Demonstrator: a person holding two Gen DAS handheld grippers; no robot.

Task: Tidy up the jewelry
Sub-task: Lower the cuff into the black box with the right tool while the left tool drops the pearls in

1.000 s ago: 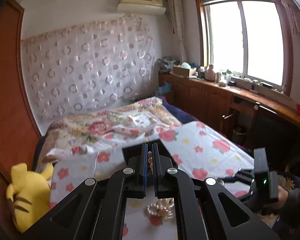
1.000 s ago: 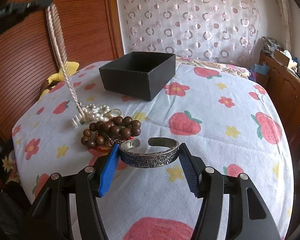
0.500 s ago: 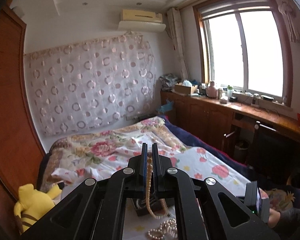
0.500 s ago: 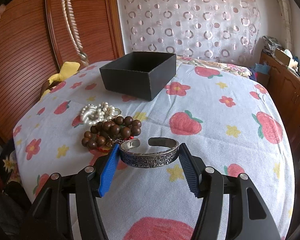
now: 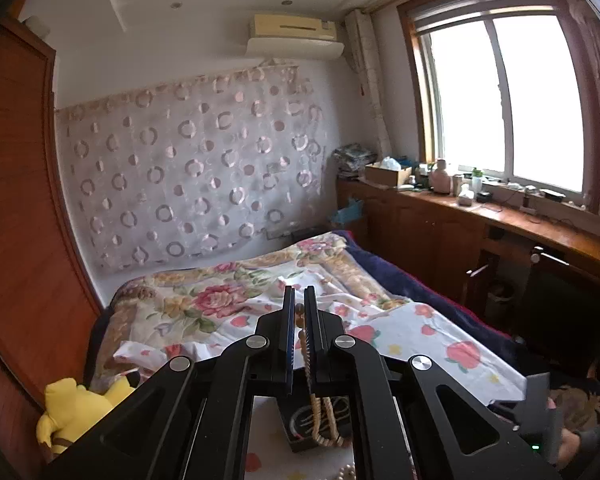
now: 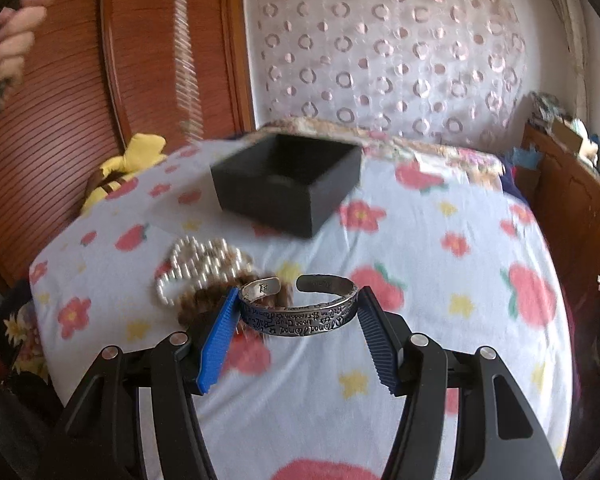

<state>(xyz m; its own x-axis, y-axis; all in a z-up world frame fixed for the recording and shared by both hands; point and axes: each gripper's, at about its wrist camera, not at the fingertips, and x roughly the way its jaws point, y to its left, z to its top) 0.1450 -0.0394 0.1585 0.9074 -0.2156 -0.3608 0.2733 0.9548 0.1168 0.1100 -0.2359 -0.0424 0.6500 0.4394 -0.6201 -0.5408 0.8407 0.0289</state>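
Left wrist view: left gripper pinches a limp bead necklace; right gripper clamps a stiff, slippery silver cuff by its sides.

Daylight enters through the window, which is blown out to white; room evenly lit, soft shadows. Left wrist view sharp. Right wrist view motion-blurred: black box, pearls and tablecloth smeared, silver cuff crisp. Strong fisheye bending and dark vignette at the corners.
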